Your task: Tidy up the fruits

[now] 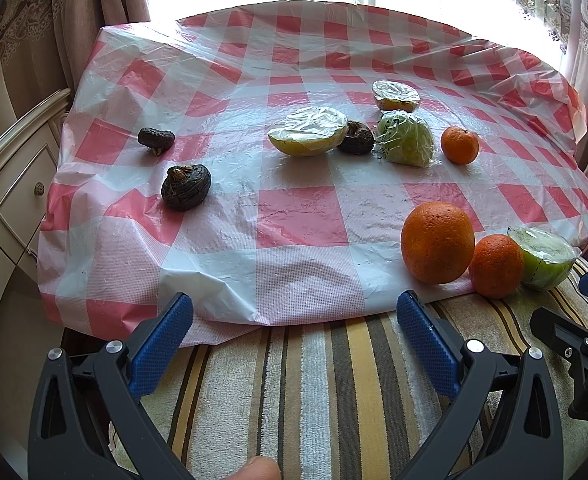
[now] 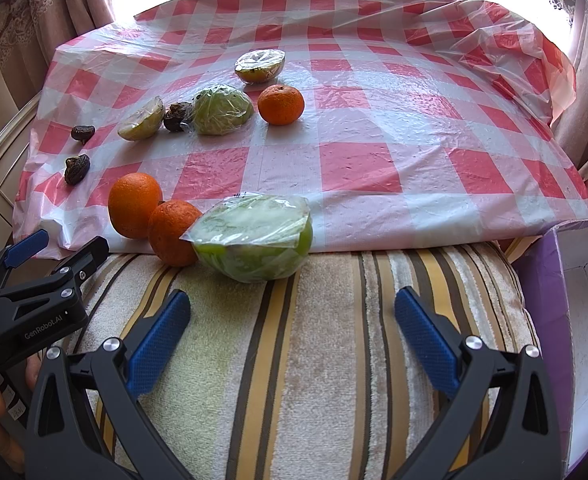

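Fruit sits scattered on a red-and-white checked plastic cloth [image 1: 302,216] spread over a surface, w/ a striped towel [image 2: 318,360] covering the near part.

Left gripper [image 1: 294,320] hangs over the towel just short of the cloth's near edge, jaws spread wide, nothing between the blue pads [image 1: 161,344]. Right gripper [image 2: 291,316] same: over the towel, released, empty. Each gripper's tip shows at the side of the other's view.

Near edge, right side of the left wrist view: big orange [image 1: 438,242], smaller orange [image 1: 496,266] touching it, then a wrapped green fruit half [image 1: 544,258] just beside, sitting where cloth meets towel. In the right wrist view the same green half [image 2: 253,236] lies closest to the right gripper, slightly left of centre.

Mid-cloth cluster: wrapped yellow half [image 1: 308,136], dark wrinkled fruit [image 1: 356,138] touching it, wrapped green piece [image 1: 406,138] next, small tangerine [image 1: 460,145] just beside, apart. Behind them another wrapped half [image 1: 396,96].

Toward the cloth's left edge: two more dark fruits, one nearer [image 1: 185,193], one farther [image 1: 155,140], well apart from the cluster.

Purple-edged box [image 2: 574,320] stands at the towel's right side. Curtains [image 1: 73,20] and a bright window behind; cream cabinet [image 1: 9,184] on the left.
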The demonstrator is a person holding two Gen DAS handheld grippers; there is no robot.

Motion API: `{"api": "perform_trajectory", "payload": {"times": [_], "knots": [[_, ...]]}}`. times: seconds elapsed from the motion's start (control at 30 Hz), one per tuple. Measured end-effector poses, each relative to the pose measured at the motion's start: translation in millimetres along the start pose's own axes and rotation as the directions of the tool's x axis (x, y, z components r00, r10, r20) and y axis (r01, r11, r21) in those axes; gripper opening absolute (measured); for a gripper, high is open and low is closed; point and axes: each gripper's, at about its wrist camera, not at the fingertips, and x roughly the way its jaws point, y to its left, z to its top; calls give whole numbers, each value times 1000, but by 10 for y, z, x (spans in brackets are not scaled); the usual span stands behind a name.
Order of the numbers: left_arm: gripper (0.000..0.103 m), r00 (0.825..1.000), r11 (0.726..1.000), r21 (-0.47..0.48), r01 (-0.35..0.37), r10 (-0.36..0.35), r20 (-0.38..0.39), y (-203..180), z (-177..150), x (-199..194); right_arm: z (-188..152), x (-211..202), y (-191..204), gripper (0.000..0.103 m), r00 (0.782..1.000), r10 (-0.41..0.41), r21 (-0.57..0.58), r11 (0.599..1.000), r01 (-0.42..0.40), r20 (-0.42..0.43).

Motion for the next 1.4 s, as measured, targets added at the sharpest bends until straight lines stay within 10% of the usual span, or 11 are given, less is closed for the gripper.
{"api": "perform_trajectory", "payload": {"times": [1.4], "knots": [[99,993,996,-55,72,-67,95,112,-3,-187,223,-95,-160,102,991,121,35,992,-123,49]]}}
